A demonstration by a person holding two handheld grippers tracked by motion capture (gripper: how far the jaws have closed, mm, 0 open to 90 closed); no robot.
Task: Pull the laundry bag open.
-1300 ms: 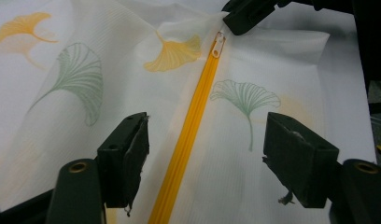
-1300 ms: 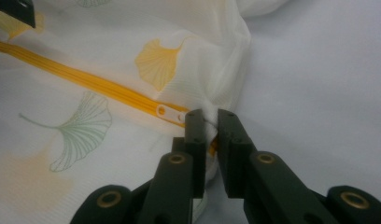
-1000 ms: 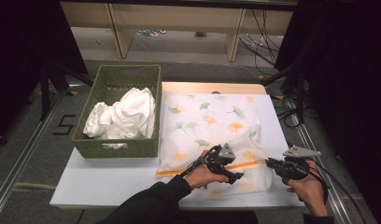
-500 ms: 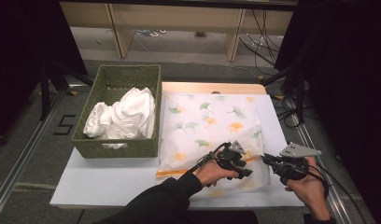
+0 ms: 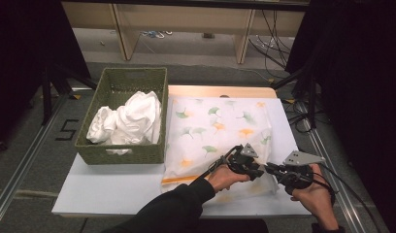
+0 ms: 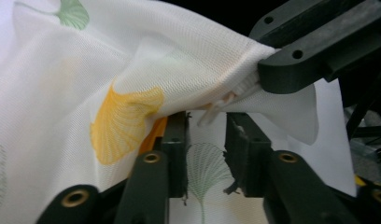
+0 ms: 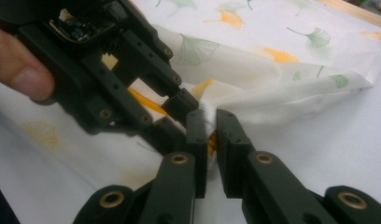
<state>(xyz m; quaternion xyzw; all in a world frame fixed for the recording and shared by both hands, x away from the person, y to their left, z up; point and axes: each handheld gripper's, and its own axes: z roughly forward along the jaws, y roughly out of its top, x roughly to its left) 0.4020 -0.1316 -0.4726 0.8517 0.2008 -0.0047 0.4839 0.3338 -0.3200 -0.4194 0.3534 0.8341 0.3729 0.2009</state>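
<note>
- Lower right of the high view: a person's two hands bring the left gripper (image 5: 258,171) and the right gripper (image 5: 272,170) together, almost tip to tip, over the near right corner of a printed pillowcase (image 5: 215,131).
- In the right gripper view, the right gripper (image 7: 211,122) is clamped on a bunched white edge of the pillowcase (image 7: 272,100), its jaws nearly together with the cloth pinched between them.
- In the left gripper view, the left gripper (image 6: 206,127) has just been closing; its jaws stand a little apart with a fold of the pillowcase (image 6: 86,84) between them, and the pads do not yet seem to press it. A white zip pull (image 6: 219,105) hangs just above the gap, beside the other gripper's jaw.
- An orange strip (image 5: 179,179) shows along the near edge of the cloth, at the centre bottom of the high view.
- The pillowcase lies flat across the right half of the white table (image 5: 104,189), its near corner lifted slightly by the grip.
- Farther off, at the upper left, a green woven basket (image 5: 119,155) holds crumpled white laundry (image 5: 128,121), just beside the pillowcase.
- Judged from this, the corner is secured by one gripper; the second grasp, apparently on the zip end, is not yet made, and whatever opening or closing follows remains to do.
</note>
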